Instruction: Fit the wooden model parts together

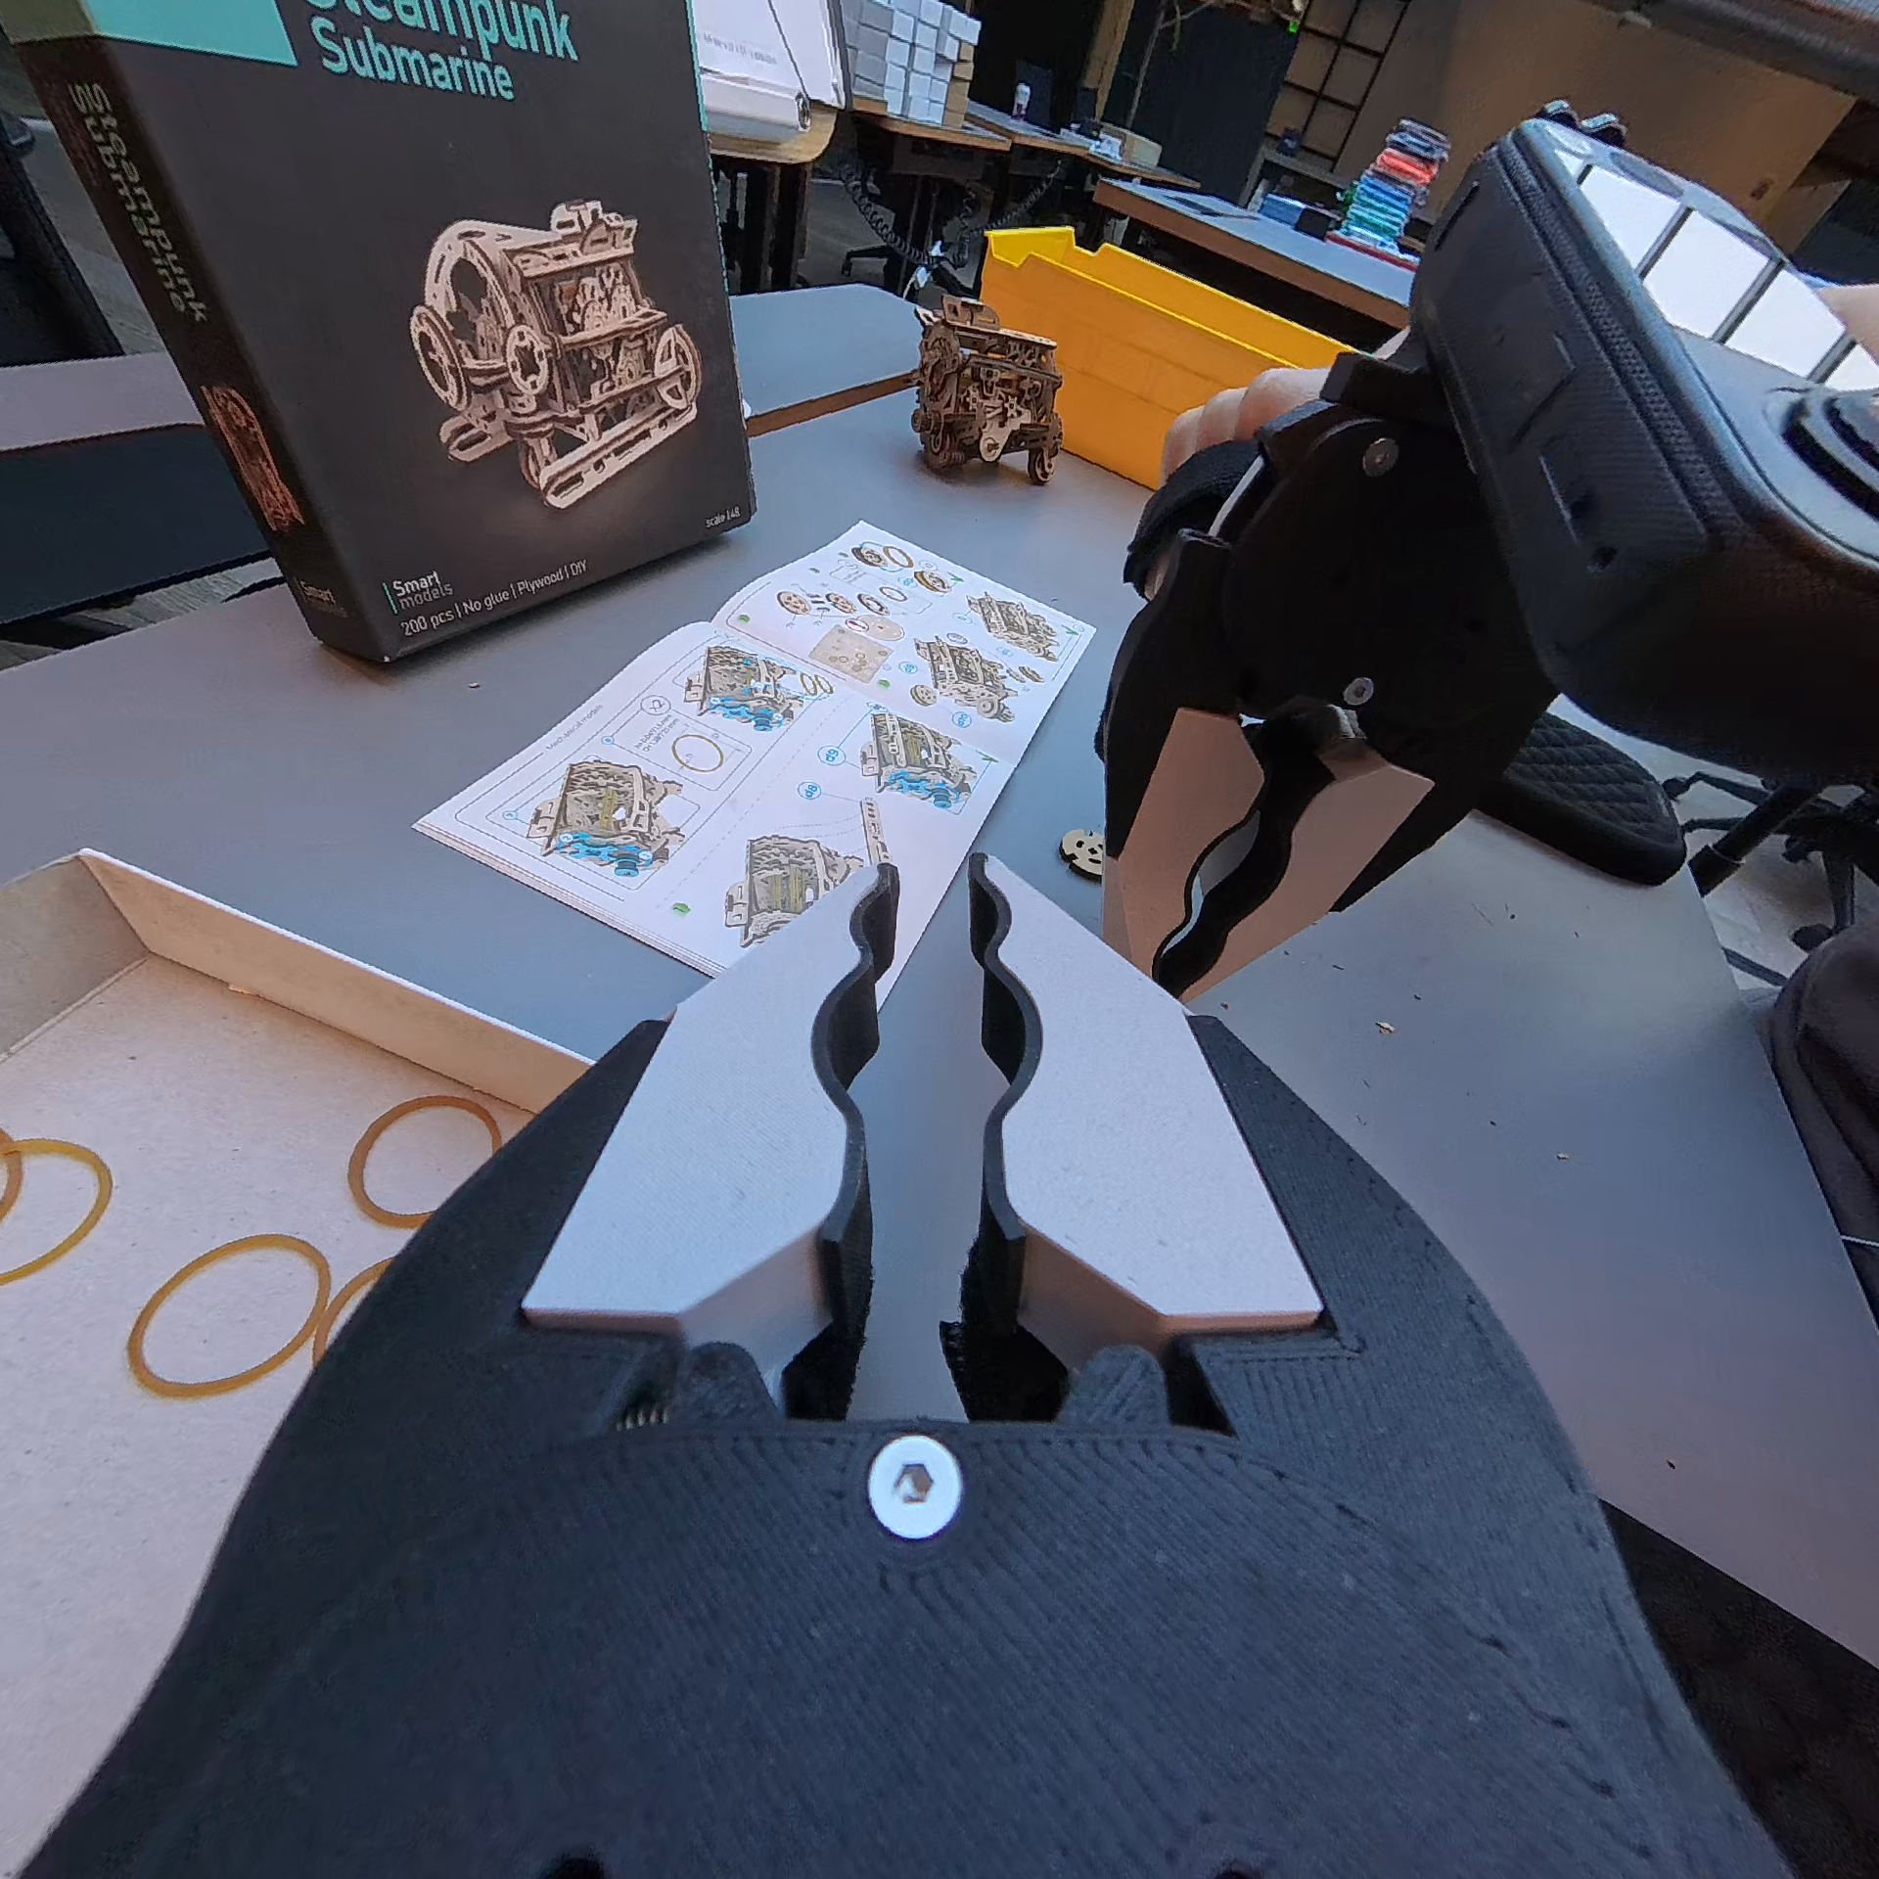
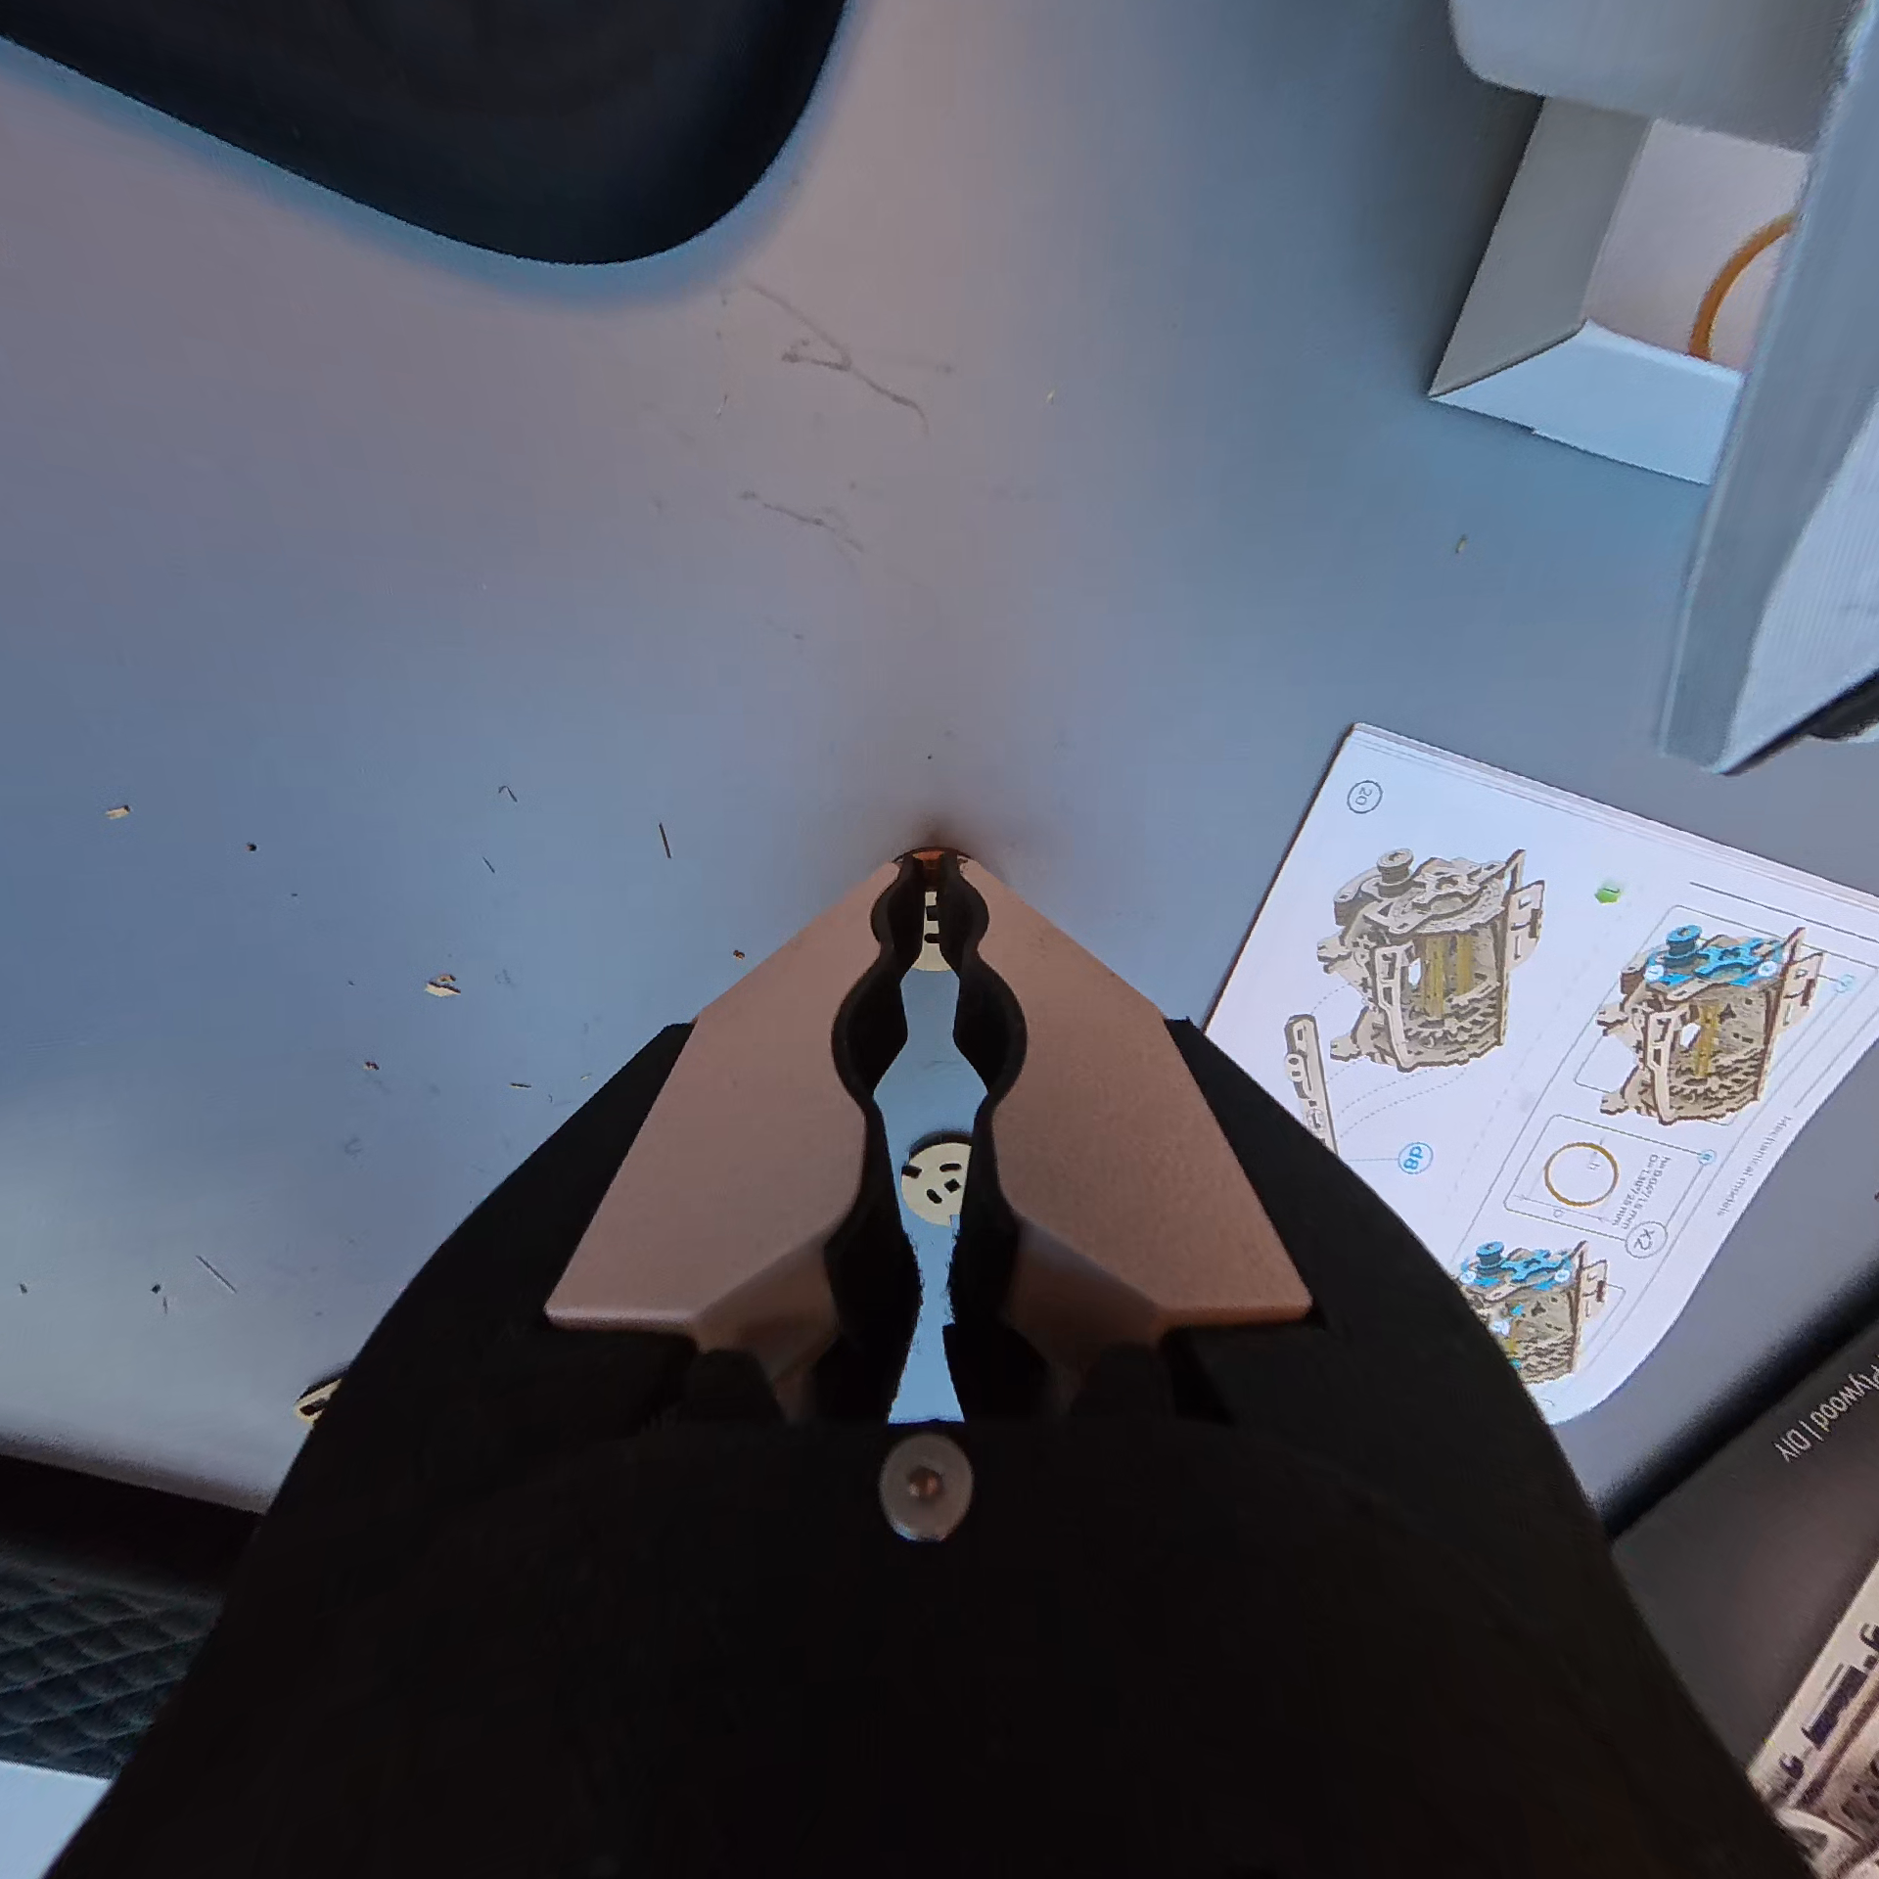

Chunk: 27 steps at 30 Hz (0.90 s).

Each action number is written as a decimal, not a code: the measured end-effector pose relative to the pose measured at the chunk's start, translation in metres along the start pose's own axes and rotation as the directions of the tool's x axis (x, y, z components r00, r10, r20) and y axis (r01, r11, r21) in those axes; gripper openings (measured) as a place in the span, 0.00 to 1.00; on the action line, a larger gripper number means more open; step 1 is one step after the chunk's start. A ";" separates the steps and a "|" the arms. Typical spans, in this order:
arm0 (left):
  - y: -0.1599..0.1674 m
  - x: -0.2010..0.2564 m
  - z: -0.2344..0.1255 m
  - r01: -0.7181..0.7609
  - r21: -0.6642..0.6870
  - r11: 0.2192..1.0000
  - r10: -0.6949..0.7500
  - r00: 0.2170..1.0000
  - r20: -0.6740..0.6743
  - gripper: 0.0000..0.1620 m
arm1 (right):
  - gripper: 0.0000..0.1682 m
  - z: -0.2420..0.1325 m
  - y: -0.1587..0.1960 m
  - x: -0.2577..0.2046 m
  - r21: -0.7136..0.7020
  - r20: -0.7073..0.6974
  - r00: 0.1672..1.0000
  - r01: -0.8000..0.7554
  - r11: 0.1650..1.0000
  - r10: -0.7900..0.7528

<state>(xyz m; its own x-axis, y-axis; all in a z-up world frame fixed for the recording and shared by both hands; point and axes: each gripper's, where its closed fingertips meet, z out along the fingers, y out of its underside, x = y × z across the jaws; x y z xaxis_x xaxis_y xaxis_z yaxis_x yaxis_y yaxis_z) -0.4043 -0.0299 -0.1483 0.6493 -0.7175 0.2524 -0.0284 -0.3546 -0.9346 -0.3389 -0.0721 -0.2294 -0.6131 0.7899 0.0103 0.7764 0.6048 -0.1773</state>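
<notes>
Left gripper point(image 1: 930, 885): one; hovers above the grey table point(image 1: 305, 732) near its front edge, fingers parted with a clear gap, nothing between them.
Right gripper point(image 2: 927, 862): one; points down at the table, tips nearly together at the surface, pinching something small and orange-brown at the very tip; whether it is truly clamped cannot be told.
Wooden discs: three counted. One pale wooden disc point(image 2: 937, 1177) with small cut-outs lies flat on the table beneath the right gripper's jaws, seen through the gap; a second bit of pale wood point(image 2: 930, 930) shows between the jaws nearer the tips; a third toothed wooden disc point(image 1: 1083, 849) lies on the table just beside the right gripper, towards the booklet.
Wooden model point(image 1: 986, 391): one, assembled, upright towards the far edge of the table, just beside the yellow bin point(image 1: 1129, 336).
Instruction booklet point(image 1: 773, 732): one, open flat mid-table, between the box and the grippers.
Kit box point(image 1: 407, 305): one, dark, standing upright towards the far left.
Cardboard tray point(image 1: 305, 976): one, at the front left corner.
Rubber bands point(image 1: 229, 1312): at least four visible in the tray, some cut off by the picture's edge or the gripper.
</notes>
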 end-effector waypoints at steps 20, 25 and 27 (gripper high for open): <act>0.000 0.001 0.000 -0.002 -0.002 1.000 0.002 1.000 -0.003 0.08 | 0.06 -0.018 -0.004 0.000 0.234 -0.034 0.999 -0.008 0.972 0.017; 0.000 0.001 0.000 -0.001 -0.002 1.000 0.001 1.000 -0.002 0.08 | 0.04 -0.009 -0.003 0.002 0.336 -0.043 0.998 -0.027 0.941 0.044; 0.001 0.000 0.000 0.001 -0.007 1.000 -0.001 1.000 -0.003 0.08 | 0.04 -0.009 -0.006 0.002 0.367 -0.032 0.998 -0.044 0.929 0.060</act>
<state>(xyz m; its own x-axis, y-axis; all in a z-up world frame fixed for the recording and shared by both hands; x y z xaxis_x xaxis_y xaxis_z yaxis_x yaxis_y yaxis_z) -0.4038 -0.0304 -0.1496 0.6472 -0.7187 0.2541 -0.0329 -0.3593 -0.9326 -0.3435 -0.0727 -0.2192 -0.5604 0.8277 0.0307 0.6947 0.4898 -0.5267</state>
